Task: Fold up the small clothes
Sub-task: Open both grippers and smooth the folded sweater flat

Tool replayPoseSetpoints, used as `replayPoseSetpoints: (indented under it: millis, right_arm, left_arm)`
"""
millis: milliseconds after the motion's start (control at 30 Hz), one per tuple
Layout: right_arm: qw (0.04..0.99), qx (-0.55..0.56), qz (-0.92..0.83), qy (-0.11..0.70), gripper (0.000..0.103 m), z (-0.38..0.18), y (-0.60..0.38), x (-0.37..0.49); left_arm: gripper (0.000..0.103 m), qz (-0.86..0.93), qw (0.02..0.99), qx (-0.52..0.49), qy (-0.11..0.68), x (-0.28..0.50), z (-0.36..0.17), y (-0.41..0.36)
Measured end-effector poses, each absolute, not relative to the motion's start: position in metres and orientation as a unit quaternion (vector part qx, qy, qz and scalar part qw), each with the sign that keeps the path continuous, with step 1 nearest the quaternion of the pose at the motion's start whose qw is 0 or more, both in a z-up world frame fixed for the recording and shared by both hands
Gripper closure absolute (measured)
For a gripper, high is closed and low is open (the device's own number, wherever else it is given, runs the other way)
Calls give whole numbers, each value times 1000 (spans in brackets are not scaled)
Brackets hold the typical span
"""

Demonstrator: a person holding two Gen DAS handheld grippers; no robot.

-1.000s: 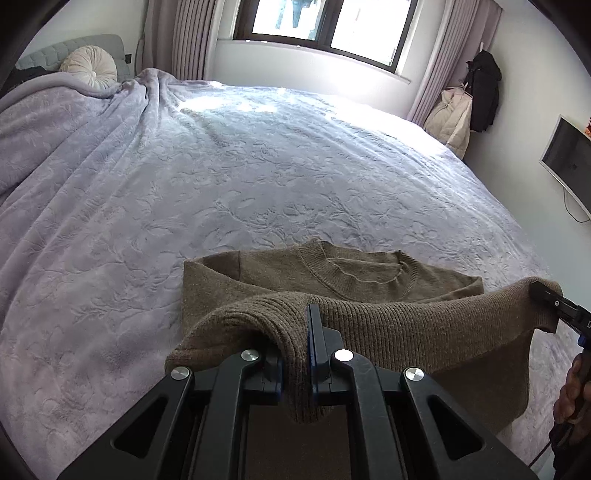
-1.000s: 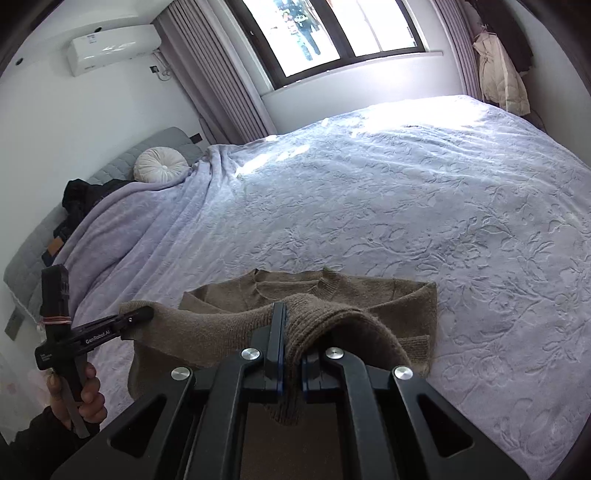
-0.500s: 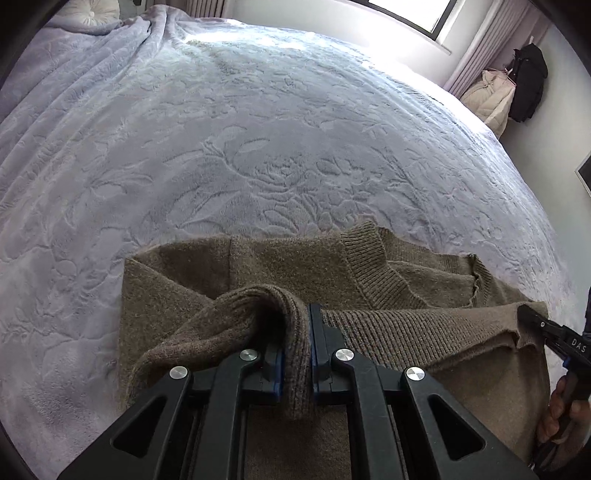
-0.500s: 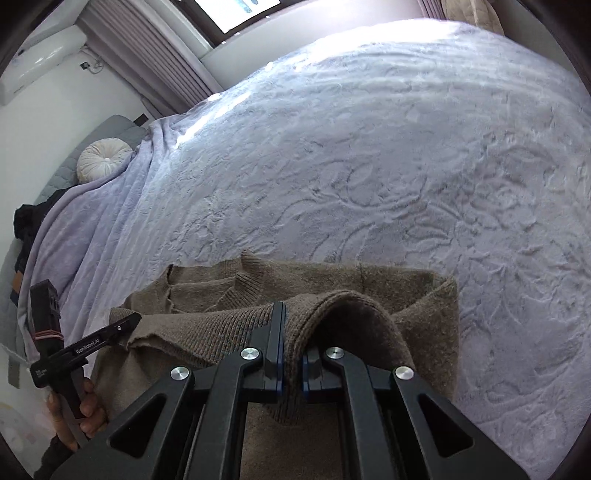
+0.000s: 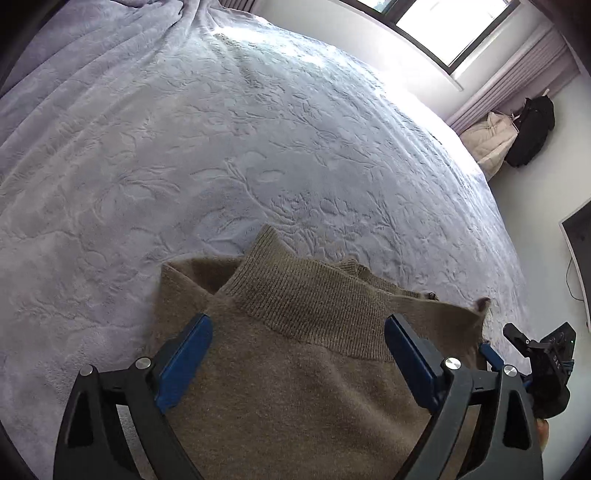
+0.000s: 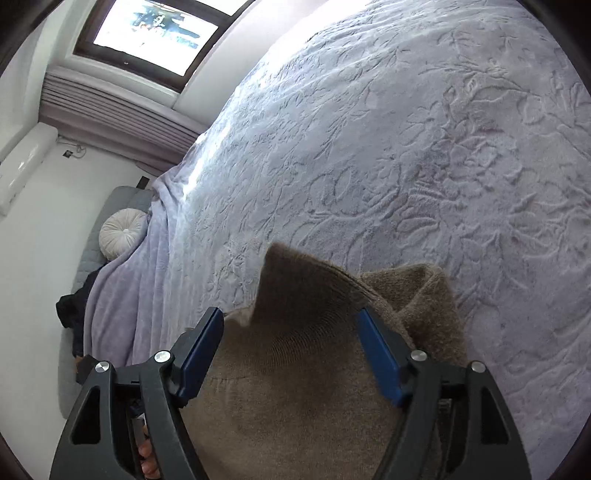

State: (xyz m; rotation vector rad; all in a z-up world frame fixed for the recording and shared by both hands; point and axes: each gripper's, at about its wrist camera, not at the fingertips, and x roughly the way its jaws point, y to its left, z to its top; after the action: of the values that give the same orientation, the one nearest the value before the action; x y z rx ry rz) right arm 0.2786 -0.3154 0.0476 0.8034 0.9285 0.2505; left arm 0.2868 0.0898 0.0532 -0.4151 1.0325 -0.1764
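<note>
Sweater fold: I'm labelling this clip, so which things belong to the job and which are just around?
Job: sweater; left tongs, open; right tongs, open.

Around: blanket; cushion; coats; window.

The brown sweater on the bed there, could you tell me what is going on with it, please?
A person with a handheld gripper in each hand is folding a brown sweater on a bed covered by a lavender blanket. The ribbed hem is folded up to the far edge. The left gripper and the right gripper are both open above the knit, holding nothing.
</note>
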Motion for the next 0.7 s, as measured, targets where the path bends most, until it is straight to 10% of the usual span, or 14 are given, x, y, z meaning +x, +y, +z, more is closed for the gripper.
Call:
replayPoseSetpoints:
  millis: [433,700]
  right_arm:
    - [893,-58,108,433,25,83,-197,261]
    - [868,-13,66,492,27,36,-246,279]
  left_arm:
    - [8,-33,899,76,430,272,41,4]
    - [8,0,877,54,478,291,8,52]
